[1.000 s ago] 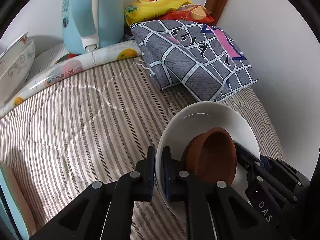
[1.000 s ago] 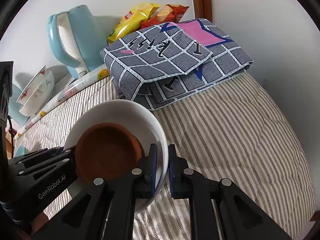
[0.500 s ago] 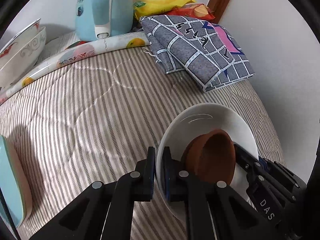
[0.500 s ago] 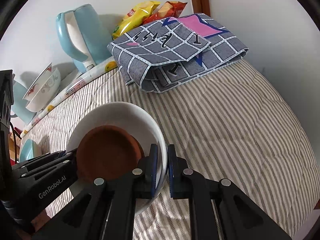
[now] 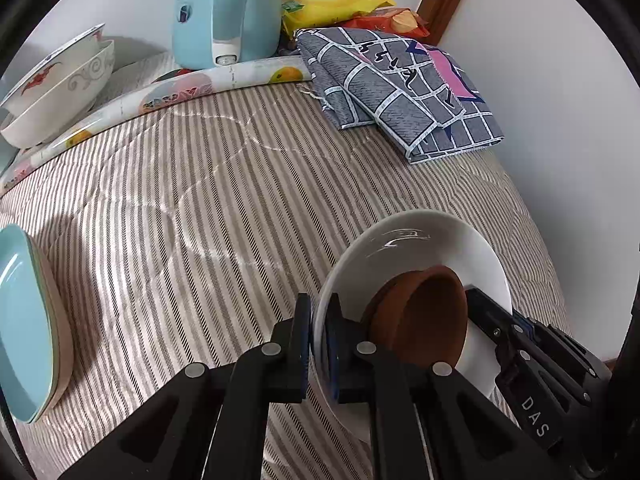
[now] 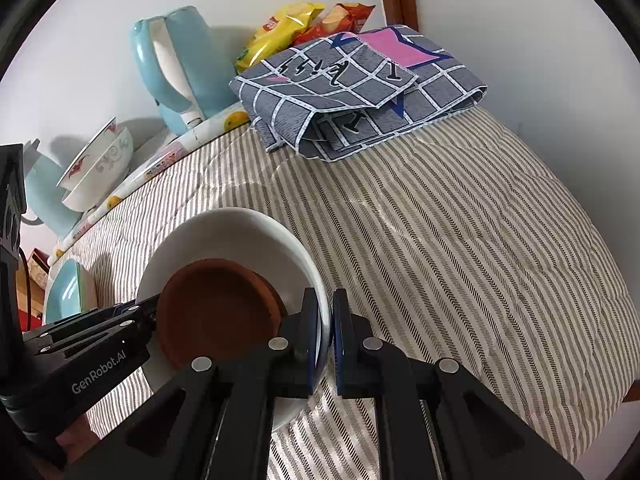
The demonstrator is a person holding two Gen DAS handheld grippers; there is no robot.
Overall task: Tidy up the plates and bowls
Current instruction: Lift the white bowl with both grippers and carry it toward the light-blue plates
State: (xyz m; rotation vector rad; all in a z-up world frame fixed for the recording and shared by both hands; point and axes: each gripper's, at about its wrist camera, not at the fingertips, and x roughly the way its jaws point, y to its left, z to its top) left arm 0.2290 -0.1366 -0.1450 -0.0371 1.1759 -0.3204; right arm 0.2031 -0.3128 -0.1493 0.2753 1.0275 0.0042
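Note:
A white plate (image 5: 416,240) (image 6: 224,236) hangs above the striped bed cover with a small brown bowl (image 5: 424,316) (image 6: 216,312) lying in it. My left gripper (image 5: 319,320) is shut on the plate's left rim. My right gripper (image 6: 326,316) is shut on its opposite rim. Each gripper shows in the other's view at the plate's far side. At the left edge stand light blue plates (image 5: 24,320) (image 6: 68,292). Two patterned white bowls (image 5: 60,80) (image 6: 100,160), one inside the other, sit at the back left.
A light blue kettle (image 5: 228,8) (image 6: 176,64) stands at the back by the wall. A folded grey checked cloth (image 5: 400,88) (image 6: 360,88) lies at the back right, snack bags (image 5: 340,2) (image 6: 296,24) behind it. A fruit-patterned mat (image 5: 192,88) edges the striped cover (image 5: 200,200).
Both grippers have drawn back toward the near side with the plate between them; the kettle, cloth and bowls look farther off, and the blue plates have come into view at the left.

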